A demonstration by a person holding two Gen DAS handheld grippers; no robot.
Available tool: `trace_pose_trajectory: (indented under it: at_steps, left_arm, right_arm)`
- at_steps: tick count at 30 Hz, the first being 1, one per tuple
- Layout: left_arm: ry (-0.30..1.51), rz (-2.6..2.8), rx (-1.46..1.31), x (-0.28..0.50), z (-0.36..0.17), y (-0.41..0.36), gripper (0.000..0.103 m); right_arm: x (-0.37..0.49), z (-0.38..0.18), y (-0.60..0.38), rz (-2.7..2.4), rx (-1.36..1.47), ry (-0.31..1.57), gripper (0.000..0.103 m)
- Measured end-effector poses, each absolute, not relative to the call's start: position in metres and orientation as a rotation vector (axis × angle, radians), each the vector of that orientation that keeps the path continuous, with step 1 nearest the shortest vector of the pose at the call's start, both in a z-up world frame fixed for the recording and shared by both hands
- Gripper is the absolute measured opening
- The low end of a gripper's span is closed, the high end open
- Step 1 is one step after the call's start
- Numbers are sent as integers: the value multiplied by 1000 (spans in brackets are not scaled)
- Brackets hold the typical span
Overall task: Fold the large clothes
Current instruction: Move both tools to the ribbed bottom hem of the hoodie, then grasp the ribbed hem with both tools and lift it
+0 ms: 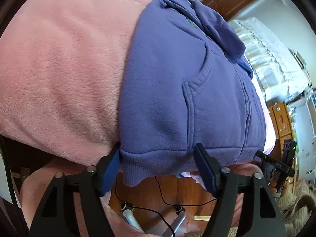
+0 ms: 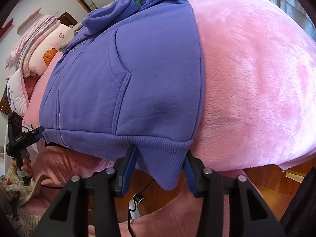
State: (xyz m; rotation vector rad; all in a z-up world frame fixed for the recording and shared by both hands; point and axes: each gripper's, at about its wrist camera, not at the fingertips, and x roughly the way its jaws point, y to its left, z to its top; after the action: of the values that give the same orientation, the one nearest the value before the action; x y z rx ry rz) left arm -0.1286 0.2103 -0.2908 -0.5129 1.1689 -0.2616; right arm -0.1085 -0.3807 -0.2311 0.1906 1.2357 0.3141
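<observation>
A purple zip hoodie (image 1: 177, 79) (image 2: 128, 75) lies flat on a pink fleece blanket (image 1: 59, 69) (image 2: 256, 79), its ribbed hem hanging over the bed's near edge. My left gripper (image 1: 158, 164) stands open at the hem's left corner: one pad touches the corner, and the other finger sits in front of the hem. At the hem's right corner my right gripper (image 2: 161, 162) is open too, with the drooping corner between its pads, which touch it on both sides. Each view shows the other gripper at the far end of the hem (image 1: 262, 156) (image 2: 38, 131), held by a hand (image 2: 24, 164).
Pillows (image 2: 49, 45) are piled at the head of the bed. Below the bed edge are a wooden floor (image 1: 177, 193), a thin black cable (image 1: 158, 211) and a white-and-grey object (image 2: 134, 211). A wooden cabinet (image 1: 280, 122) and white curtains (image 1: 266, 49) stand beyond the hoodie.
</observation>
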Motion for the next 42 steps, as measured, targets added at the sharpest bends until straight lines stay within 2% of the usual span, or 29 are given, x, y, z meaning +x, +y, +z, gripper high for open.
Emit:
trace_pose_trajectory:
  at_steps: [2, 4, 6, 8, 9, 11, 12, 13, 15, 22, 31, 42]
  left_arm:
    - [1179, -268, -472, -128, -290, 203, 78]
    - [1189, -271, -433, -127, -288, 197, 78]
    - [1195, -269, -426, -127, -287, 194, 66]
    - [1200, -264, -435, -128, -287, 195, 51]
    - [1204, -264, -443, -129, -287, 197, 46]
    - [1212, -254, -440, -131, -288, 199, 28]
    - [1218, -246, -442, -131, -288, 201, 24]
    - [1229, -228, -438, -132, -287, 202, 13]
    - [1238, -233, -477, -133, -287, 208, 9]
    - [1223, -242, -557, -135, -267, 215, 5]
    - [932, -346, -698, -116, -163, 230, 4]
    - [754, -232, -823, -29, -88, 248, 4]
  right_arm:
    - [-109, -231, -379, 315, 191, 1234, 42]
    - [-109, -231, -378, 317, 190, 1234, 35]
    - [-108, -231, -378, 319, 193, 1235, 19]
    - [-109, -230, -379, 320, 197, 1231, 12]
    - [-110, -229, -380, 320, 199, 1228, 10]
    - [-110, -226, -378, 320, 195, 1228, 8]
    - [-110, -223, -377, 322, 185, 1225, 6]
    - [-111, -219, -375, 323, 174, 1221, 6]
    - [-112, -212, -370, 327, 144, 1208, 5]
    - [-115, -170, -363, 374, 134, 1097, 4]
    - [-102, -95, -356, 442, 155, 896, 4]
    - [-36, -7, -360, 465, 242, 672, 4]
